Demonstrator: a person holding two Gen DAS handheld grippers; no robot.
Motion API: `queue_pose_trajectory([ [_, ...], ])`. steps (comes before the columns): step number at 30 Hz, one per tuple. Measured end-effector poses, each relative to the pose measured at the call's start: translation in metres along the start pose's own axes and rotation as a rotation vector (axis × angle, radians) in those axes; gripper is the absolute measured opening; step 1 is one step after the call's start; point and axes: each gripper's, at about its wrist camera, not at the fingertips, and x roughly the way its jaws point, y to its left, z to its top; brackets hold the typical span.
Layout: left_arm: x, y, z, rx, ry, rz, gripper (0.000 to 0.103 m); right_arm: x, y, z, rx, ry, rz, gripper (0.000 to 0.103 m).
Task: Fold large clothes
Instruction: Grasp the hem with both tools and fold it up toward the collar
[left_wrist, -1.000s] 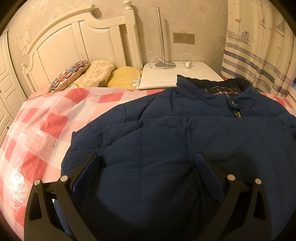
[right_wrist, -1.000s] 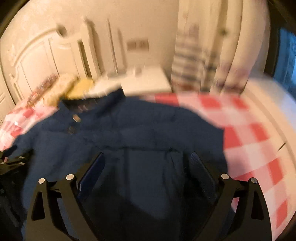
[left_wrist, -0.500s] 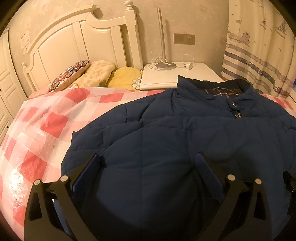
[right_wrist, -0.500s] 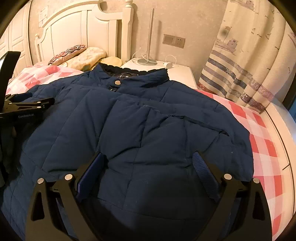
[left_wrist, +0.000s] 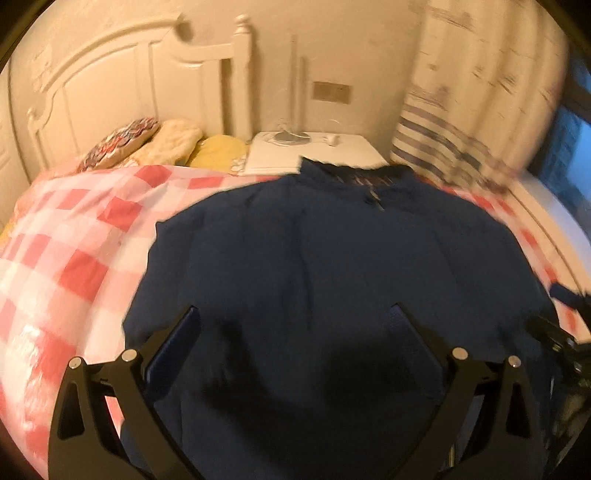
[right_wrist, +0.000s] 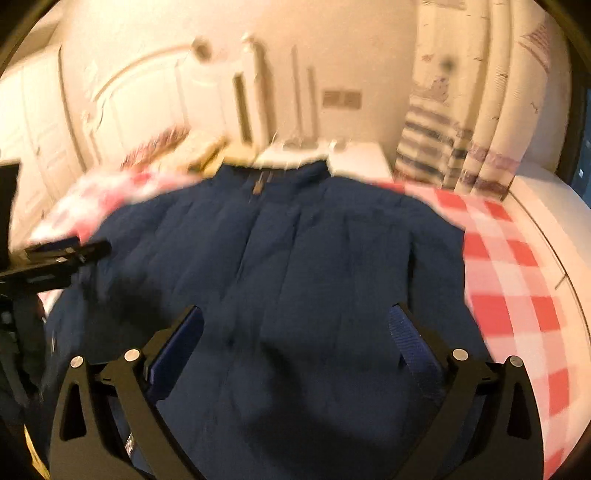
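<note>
Both views smear with blur, and the collar's lining barely reads. The navy padded jacket (left_wrist: 332, 266) lies spread front-up on the checked bed (left_wrist: 74, 236), collar towards the nightstand (left_wrist: 314, 151). Left tongs (left_wrist: 295, 325) gape wide, empty; right tongs (right_wrist: 295, 325) are opening, gripping nothing.

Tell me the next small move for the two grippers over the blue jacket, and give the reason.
Probably lower both onto an outer edge of the jacket and pinch there. It lies spread on the checked cover, collar toward the nightstand. The left gripper is open and empty above it; the right gripper is opening, clamping no fabric. Nothing is held yet.
</note>
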Motion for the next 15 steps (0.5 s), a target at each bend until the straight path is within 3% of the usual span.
queue_pose_trajectory([
  [4,0.030,-0.017,-0.049,0.092,0.170,0.051,0.101,0.030,0.011,-0.033,-0.079,0.184,-0.063,0.097],
  [7,0.030,-0.005,-0.055,0.034,0.173,0.024,0.101,0.025,0.004,-0.042,-0.028,0.189,-0.046,0.097],
  [10,0.008,0.008,-0.057,-0.002,0.153,0.068,0.101,0.005,0.005,-0.047,-0.033,0.167,-0.047,0.097],
  [13,-0.020,0.014,-0.072,0.010,0.101,0.037,0.101,-0.024,0.010,-0.066,-0.046,0.119,0.019,0.097],
  [15,-0.022,0.016,-0.089,0.045,0.106,0.086,0.101,-0.021,0.016,-0.083,-0.096,0.152,0.007,0.097],
])
